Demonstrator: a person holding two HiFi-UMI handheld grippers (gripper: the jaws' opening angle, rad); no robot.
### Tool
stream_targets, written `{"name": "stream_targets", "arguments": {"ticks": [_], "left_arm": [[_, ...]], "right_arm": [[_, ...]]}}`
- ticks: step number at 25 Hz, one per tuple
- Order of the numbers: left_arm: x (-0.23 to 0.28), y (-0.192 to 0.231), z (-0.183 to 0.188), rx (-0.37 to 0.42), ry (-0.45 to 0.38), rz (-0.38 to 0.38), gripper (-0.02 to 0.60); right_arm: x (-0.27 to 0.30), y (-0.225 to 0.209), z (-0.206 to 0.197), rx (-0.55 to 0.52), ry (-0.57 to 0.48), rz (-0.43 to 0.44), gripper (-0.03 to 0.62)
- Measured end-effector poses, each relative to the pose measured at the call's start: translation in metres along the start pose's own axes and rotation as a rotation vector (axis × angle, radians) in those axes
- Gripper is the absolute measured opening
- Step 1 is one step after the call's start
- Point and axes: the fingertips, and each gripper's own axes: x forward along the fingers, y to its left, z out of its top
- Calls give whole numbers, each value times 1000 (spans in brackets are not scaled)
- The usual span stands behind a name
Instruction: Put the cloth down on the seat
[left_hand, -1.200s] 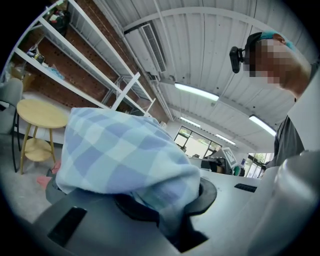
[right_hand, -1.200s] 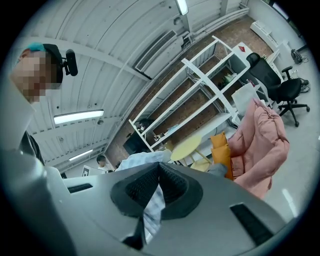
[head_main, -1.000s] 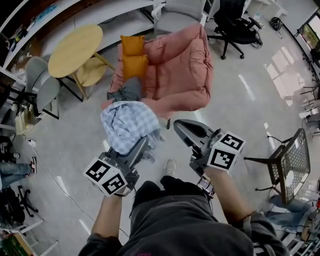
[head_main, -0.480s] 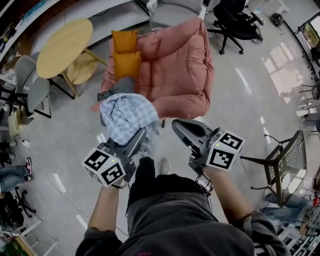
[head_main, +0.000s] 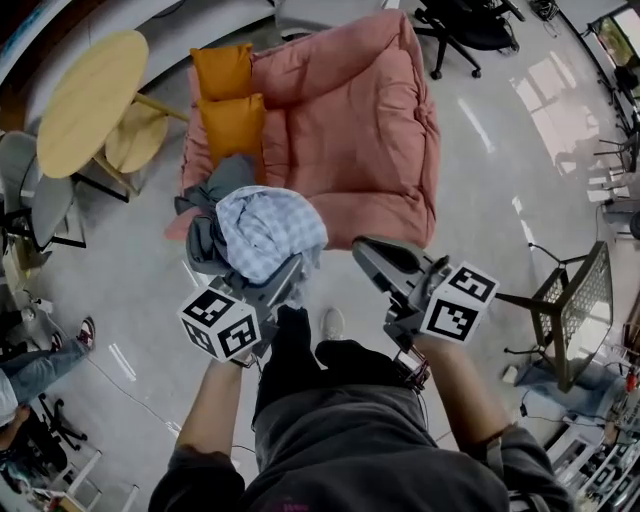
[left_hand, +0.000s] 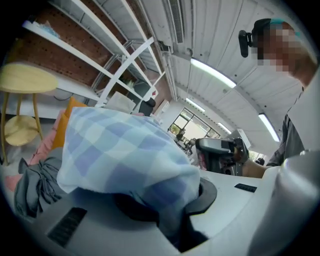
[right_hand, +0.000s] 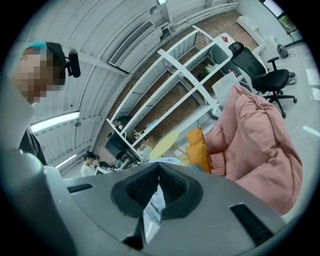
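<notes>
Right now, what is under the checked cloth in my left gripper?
A grey garment shows below the cloth, lying at the front corner of the pink seat. How far the garment runs beneath is hidden by the cloth.

The checked cloth (head_main: 268, 230) hides the front left corner of the pink seat (head_main: 350, 130). It also hides most of a grey cloth (head_main: 203, 240) at that corner (only dark folds peek out). Behind the seat, a black chair (head_main: 470, 25) and a grey chair (head_main: 320, 12) are cut off by the top edge. Far left of the seat, a person (head_main: 35, 365) shows only legs. In the right gripper view, people (right_hand: 92, 161) left of the seat are too small to tell.
</notes>
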Motion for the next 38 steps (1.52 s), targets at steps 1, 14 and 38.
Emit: {"name": "stream_targets", "arguments": {"ticks": [1,14,38], "left_arm": [[9,10,-4,-9,25,-12,81],[111,109,-63,37,355,-26,119],[122,140,-83,123,599,164,380]], "right_arm": [[5,-10,0,13,1,-15,15],[57,-79,-3,121,2,-119,15],[62,-88,-10,170,6,-129,15]]}}
